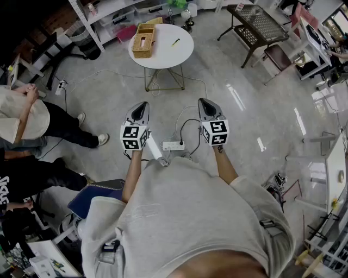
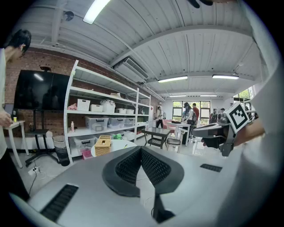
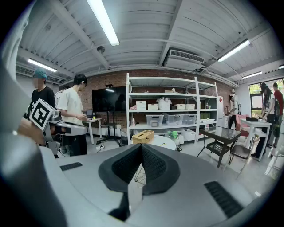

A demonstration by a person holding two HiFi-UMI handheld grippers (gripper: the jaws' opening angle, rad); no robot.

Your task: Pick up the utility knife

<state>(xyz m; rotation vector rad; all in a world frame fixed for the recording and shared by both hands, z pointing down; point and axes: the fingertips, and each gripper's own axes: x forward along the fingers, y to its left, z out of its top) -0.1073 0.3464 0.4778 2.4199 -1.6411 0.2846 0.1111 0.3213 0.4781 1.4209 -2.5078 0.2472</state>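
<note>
A small yellow utility knife [image 1: 175,42] lies on the round white table [image 1: 168,57], far ahead of me across the floor. It shows as a thin yellow sliver in the left gripper view [image 2: 125,146] and in the right gripper view [image 3: 163,144]. My left gripper [image 1: 142,105] and right gripper [image 1: 202,101] are held side by side in front of my chest, both pointing toward that table and well short of it. The left gripper [image 2: 141,150] has its jaws together with nothing between them. The right gripper [image 3: 141,146] is shut and empty too.
Two wicker boxes [image 1: 143,43] stand on the table's left side. A white power strip [image 1: 173,145] and cables lie on the floor between me and the table. People [image 1: 32,125] stand at the left, a black side table [image 1: 260,24] at the back right, white shelves [image 1: 109,16] behind.
</note>
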